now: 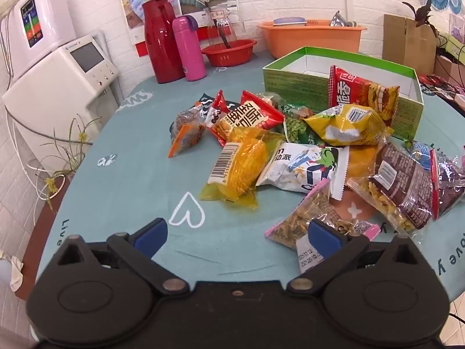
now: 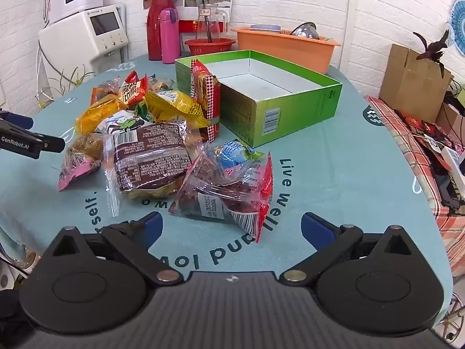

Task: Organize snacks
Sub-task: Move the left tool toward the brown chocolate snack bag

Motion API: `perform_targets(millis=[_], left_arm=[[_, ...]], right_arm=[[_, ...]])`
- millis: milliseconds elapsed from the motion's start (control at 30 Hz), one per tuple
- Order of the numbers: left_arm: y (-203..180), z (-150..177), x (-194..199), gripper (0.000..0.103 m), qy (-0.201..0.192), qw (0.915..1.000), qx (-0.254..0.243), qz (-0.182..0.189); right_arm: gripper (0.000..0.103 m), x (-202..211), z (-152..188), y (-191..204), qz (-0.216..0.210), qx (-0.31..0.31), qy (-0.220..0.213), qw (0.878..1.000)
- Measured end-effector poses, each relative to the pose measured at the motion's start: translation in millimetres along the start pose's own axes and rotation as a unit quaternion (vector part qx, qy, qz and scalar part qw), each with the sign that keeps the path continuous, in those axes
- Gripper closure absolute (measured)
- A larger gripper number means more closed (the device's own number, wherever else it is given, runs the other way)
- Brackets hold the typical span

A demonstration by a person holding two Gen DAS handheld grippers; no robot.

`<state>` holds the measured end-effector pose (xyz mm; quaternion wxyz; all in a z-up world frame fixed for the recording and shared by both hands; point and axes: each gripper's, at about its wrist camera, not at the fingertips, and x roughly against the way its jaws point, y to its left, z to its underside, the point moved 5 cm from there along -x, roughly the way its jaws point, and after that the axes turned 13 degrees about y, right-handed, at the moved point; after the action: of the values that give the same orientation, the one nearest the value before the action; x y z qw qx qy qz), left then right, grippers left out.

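A pile of snack packets lies on the teal tablecloth [image 1: 130,174] in front of an open, empty green box [image 1: 319,87], also in the right wrist view [image 2: 261,110]. My left gripper [image 1: 237,232] is open just above the cloth; its right finger overlaps a pink-edged packet [image 1: 308,218], with a yellow packet [image 1: 241,168] ahead. My right gripper [image 2: 229,226] is open, low over the cloth, with a clear red-edged packet [image 2: 226,189] between and just ahead of its fingers. A brown packet [image 2: 151,157] lies to its left. The left gripper shows at the far left [image 2: 20,142].
A red flask [image 1: 162,40], a pink bottle [image 1: 189,49], a red bowl [image 1: 229,51] and an orange tub [image 1: 311,37] stand at the table's back. White appliances [image 1: 58,87] stand left. A cardboard box [image 2: 412,81] and clutter sit right.
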<state>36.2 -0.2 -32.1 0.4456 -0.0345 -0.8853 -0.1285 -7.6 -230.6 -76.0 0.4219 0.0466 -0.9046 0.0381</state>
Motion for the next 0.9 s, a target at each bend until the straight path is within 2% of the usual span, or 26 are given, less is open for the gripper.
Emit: perform_targets(millis=[67, 400, 900], left_arm=[[-1.8, 1.9, -2.4, 0.0, 0.01, 0.9999, -0.003, 0.001], [-3.2, 1.8, 2.7, 0.0, 0.006, 0.9997, -0.005, 0.023], [-3.5, 2.6, 3.6, 0.0, 0.006, 0.9994, -0.006, 0.032]], right_arm=[[0.0, 0.3, -0.4, 0.0, 0.0, 0.0, -0.001, 1.0], [0.0, 0.9, -1.0, -2.7, -0.001, 0.007, -0.004, 1.0], [0.0, 2.5, -1.7, -3.2, 0.001, -0.004, -0.003, 1.0]])
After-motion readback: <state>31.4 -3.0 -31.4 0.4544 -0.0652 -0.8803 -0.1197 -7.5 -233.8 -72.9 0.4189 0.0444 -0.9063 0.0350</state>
